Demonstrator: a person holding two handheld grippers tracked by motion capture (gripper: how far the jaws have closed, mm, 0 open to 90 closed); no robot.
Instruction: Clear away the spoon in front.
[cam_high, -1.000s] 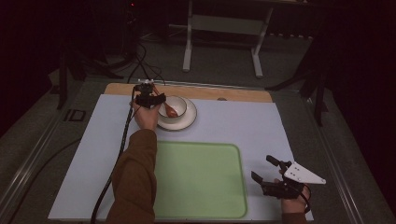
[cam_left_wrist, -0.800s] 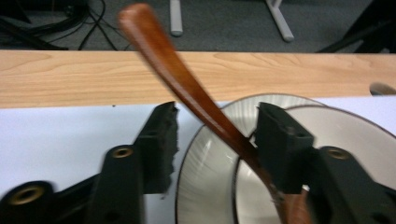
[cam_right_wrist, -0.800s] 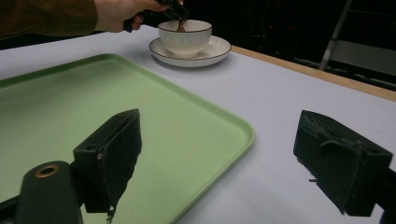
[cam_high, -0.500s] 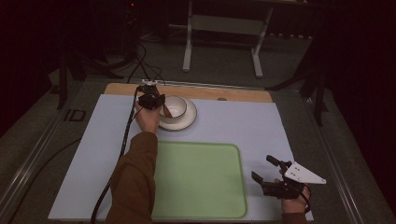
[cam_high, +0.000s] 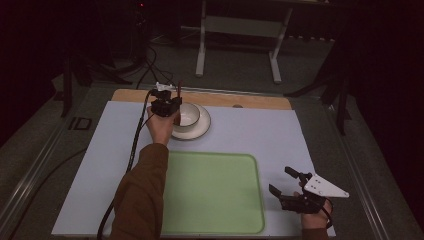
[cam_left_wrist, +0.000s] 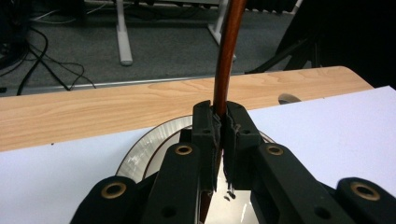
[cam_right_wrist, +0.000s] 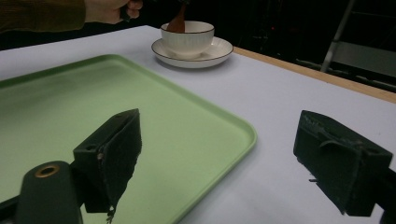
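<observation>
Left gripper (cam_left_wrist: 220, 126) fingers clamped on thin, stiff wooden spoon (cam_left_wrist: 227, 60) handle, bowl (cam_high: 187, 114) below; light, possibly slippery. Right gripper (cam_right_wrist: 219, 154) fingers wide, empty.

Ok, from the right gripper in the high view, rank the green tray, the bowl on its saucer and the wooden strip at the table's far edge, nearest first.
From the right gripper, open at the near right:
1. Green tray, just to its left.
2. Bowl on its saucer, far left, past the tray.
3. Wooden strip, along the far edge, behind the bowl.
</observation>
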